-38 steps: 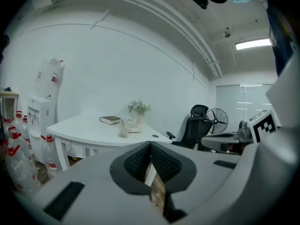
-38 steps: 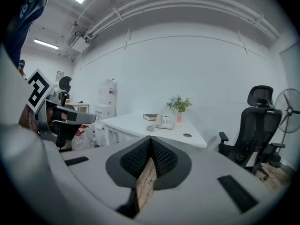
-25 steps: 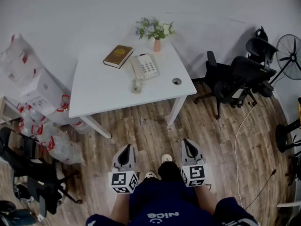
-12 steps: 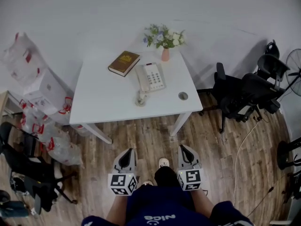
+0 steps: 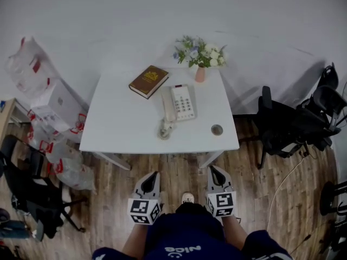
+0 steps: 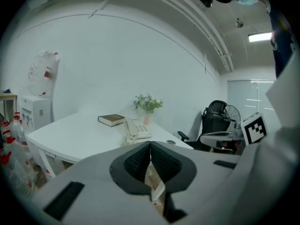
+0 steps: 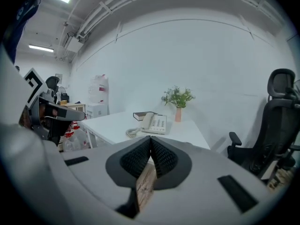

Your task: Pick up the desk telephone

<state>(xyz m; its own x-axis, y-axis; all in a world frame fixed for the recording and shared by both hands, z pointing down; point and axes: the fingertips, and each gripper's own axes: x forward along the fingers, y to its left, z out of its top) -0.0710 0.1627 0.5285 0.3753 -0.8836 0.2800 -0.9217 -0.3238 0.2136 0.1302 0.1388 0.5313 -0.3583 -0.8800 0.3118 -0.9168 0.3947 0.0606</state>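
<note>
Head view | desk telephone (image 5: 181, 102) untouched | left hand-held gripper (image 5: 154, 174) closed | right hand-held gripper (image 5: 212, 169) closed | shirt (image 5: 184, 237) "Nice"

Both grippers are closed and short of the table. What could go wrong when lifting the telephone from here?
1. The left gripper and right gripper are shut; unless they open first, they would likely only push the telephone.
2. Its coiled cord lies loose by the front edge of the table and may snag a jaw.
3. The flower vase stands just behind the telephone; overreaching could tip it.
</note>
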